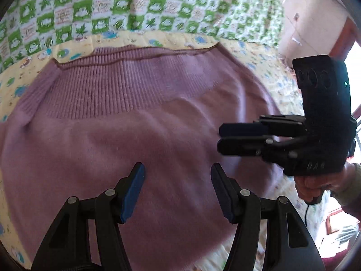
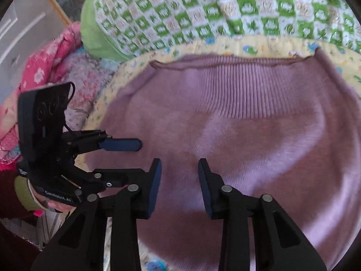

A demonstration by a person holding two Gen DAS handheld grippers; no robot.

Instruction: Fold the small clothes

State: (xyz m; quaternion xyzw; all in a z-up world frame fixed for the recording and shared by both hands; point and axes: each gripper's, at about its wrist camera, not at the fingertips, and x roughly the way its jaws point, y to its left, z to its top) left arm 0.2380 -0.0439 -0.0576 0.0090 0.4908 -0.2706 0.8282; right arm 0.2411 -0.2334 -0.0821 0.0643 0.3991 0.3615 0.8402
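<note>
Left gripper [image 1: 178, 189] and right gripper [image 2: 179, 186], both spread and empty, hover over the mauve knit sweater [image 1: 135, 124] flat on the yellow printed sheet [image 1: 259, 52]; probably pinch each side edge evenly before folding.

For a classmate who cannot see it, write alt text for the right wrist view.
A mauve knitted sweater lies flat on a yellow printed sheet. The right gripper hovers above it, open and empty; the left gripper reaches in sideways.
</note>
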